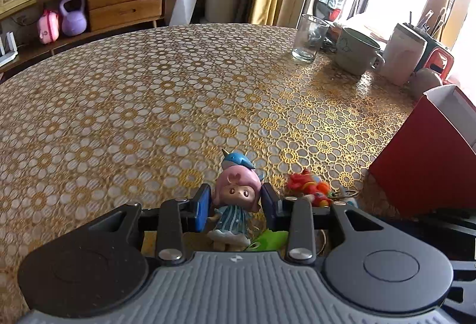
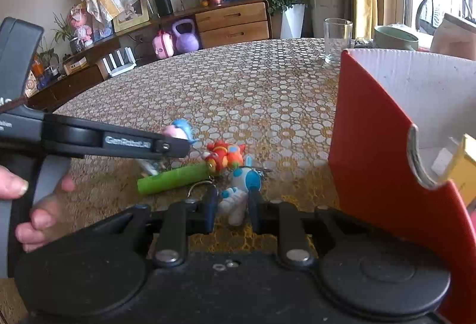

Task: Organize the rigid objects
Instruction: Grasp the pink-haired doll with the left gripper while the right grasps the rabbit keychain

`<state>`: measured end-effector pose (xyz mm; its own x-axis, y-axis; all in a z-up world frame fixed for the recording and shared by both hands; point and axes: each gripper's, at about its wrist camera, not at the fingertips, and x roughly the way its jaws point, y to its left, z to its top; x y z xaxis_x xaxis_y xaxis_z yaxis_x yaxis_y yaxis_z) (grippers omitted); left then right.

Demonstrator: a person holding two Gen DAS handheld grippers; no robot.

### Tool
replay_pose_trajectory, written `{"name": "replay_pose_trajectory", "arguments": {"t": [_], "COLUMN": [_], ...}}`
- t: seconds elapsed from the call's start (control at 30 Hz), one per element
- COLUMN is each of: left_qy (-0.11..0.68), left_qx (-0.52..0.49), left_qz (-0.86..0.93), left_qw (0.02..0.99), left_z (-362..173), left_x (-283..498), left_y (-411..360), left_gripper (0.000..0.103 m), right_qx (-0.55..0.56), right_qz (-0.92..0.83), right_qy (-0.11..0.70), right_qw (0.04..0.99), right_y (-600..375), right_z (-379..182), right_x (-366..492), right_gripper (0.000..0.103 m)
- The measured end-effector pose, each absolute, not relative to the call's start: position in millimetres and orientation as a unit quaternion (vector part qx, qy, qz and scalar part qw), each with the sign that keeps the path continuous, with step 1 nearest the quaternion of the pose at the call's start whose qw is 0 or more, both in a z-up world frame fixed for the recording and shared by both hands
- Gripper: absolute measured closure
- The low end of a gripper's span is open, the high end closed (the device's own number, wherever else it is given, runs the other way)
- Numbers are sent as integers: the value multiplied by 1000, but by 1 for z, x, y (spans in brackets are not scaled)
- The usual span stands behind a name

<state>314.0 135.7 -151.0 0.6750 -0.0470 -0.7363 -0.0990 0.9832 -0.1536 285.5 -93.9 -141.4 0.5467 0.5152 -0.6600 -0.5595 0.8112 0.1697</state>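
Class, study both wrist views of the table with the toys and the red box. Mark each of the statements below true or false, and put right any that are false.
1. The left gripper has a pink-haired doll between its fingers. True.
2. The right gripper is closed on the green stick. False: it grips the white-and-blue figure; the stick lies on the table.
3. The drinking glass lies on its side. False: it stands upright.
4. The red box is open at the top. True.
5. The red-and-orange toy is inside the red box. False: it lies on the tablecloth.
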Motion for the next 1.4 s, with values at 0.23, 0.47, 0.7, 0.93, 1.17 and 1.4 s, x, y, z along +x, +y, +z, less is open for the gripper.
{"name": "replay_pose_trajectory", "arguments": {"t": [0.23, 0.47, 0.7, 0.93, 1.17, 1.4], "left_qy": [396, 398, 391, 394, 409, 412], "left_qx": [-112, -115, -114, -113, -119, -125], "left_qz": [22, 13, 5, 2, 3, 0], "left_qw": [911, 910, 913, 912, 905, 902], "left_z": [-140, -128, -115, -114, -123, -126], "left_x": [290, 262, 231, 202, 187, 184], "left_y": [145, 136, 125, 123, 121, 111], "left_gripper": [68, 68, 68, 68, 68, 68], "right_qx": [-23, -7, -33, -65, -79, -93], "right_qz": [306, 314, 323, 343, 339, 322], "right_qy": [356, 354, 354, 365, 378, 386], "right_qw": [883, 881, 877, 863, 858, 859], "right_y": [-98, -109, -118, -111, -105, -102], "right_z": [-129, -112, -113, -121, -136, -146], "right_x": [272, 258, 241, 228, 226, 225], "right_gripper": [82, 93, 90, 78, 60, 66]}}
